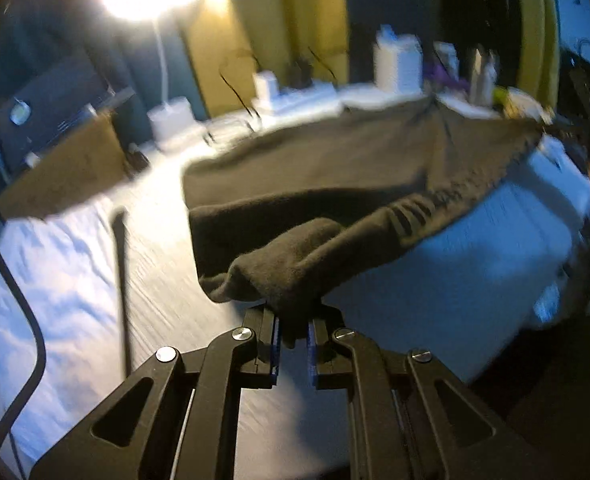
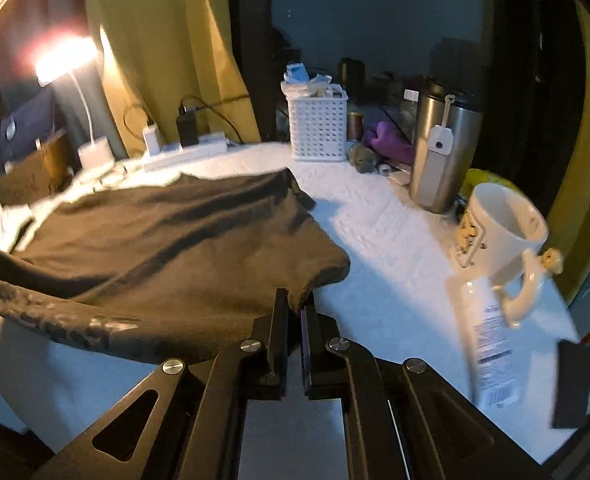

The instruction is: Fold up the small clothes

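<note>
Pinching the dark cloth [image 1: 335,184] in both claws: left claw [image 1: 294,338] clamps a bunched corner, right claw [image 2: 295,312] clamps another edge; cloth spreads ahead over the white sheet [image 2: 395,240].

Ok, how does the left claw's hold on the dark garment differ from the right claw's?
The left claw pinches a thick bunched wad of the dark garment; the right claw pinches a thin corner edge. Cloth bulges over the left claw's tips, while the right claw's tips stay visible. Both are shut on the fabric, lifting it.
</note>
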A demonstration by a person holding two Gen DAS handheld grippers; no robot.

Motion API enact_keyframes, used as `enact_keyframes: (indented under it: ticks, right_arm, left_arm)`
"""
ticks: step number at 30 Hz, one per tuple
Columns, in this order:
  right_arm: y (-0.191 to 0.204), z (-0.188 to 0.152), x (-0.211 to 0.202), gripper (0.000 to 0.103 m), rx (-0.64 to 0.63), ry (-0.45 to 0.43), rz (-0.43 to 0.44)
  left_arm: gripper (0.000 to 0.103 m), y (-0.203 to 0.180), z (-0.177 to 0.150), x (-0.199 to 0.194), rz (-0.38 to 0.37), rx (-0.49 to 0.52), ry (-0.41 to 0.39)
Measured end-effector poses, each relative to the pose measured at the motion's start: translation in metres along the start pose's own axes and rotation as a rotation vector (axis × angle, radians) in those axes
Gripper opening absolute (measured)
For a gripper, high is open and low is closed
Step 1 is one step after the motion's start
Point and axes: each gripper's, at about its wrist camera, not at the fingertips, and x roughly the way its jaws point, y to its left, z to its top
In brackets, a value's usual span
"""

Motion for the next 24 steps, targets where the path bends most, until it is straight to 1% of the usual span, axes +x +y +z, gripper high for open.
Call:
enact_keyframes:
  ticks: [3, 5, 6, 9, 11, 13, 14, 15, 17, 19, 21, 22, 24]
  right_arm:
    - [-0.002, -0.018, 0.009, 0.004, -0.026, 0.051, -0.029]
    - [-0.003, -0.031, 0.018, 0.004, -0.041, 0.081, -0.066]
    - [-0.003, -0.036, 0.022, 0.004, -0.044, 0.092, -0.081]
    - [-0.004, -0.050, 0.030, 0.004, -0.052, 0.117, -0.104]
    - [-0.004, -0.053, 0.030, 0.004, -0.047, 0.103, -0.117]
    - [-0.004, -0.053, 0.029, 0.004, -0.048, 0.104, -0.118]
    - [-0.005, -0.052, 0.029, 0.004, -0.040, 0.107, -0.115]
    - [-0.006, -0.051, 0.029, 0.005, -0.032, 0.112, -0.112]
    - [-0.005, -0.050, 0.027, 0.010, -0.033, 0.117, -0.120]
    - [-0.006, -0.049, 0.024, 0.012, -0.024, 0.119, -0.120]
    - [-0.009, -0.047, 0.022, 0.012, -0.010, 0.120, -0.114]
    - [-0.009, -0.046, 0.020, 0.012, -0.005, 0.117, -0.114]
    - [-0.010, -0.041, 0.016, 0.012, 0.000, 0.110, -0.115]
  left_arm:
    - [0.009, -0.008, -0.024, 0.017, -0.042, -0.009, 0.103]
    - [0.010, -0.014, -0.036, 0.019, -0.067, -0.024, 0.143]
    - [0.010, -0.015, -0.042, 0.020, -0.095, -0.038, 0.171]
    - [0.011, -0.014, -0.051, 0.012, -0.128, -0.054, 0.209]
    - [0.012, -0.009, -0.053, 0.007, -0.135, -0.063, 0.229]
    - [0.016, 0.001, -0.052, -0.002, -0.133, -0.085, 0.214]
    - [0.026, 0.006, -0.051, -0.008, -0.135, -0.102, 0.197]
    - [0.040, 0.012, -0.047, -0.012, -0.135, -0.130, 0.174]
    - [0.051, 0.027, -0.038, -0.018, -0.141, -0.202, 0.122]
    - [0.052, 0.040, -0.030, -0.018, -0.142, -0.250, 0.083]
    - [0.052, 0.048, -0.016, -0.012, -0.107, -0.266, 0.050]
    - [0.052, 0.053, -0.011, -0.007, -0.094, -0.279, 0.045]
    - [0.052, 0.061, -0.001, 0.005, -0.092, -0.310, 0.041]
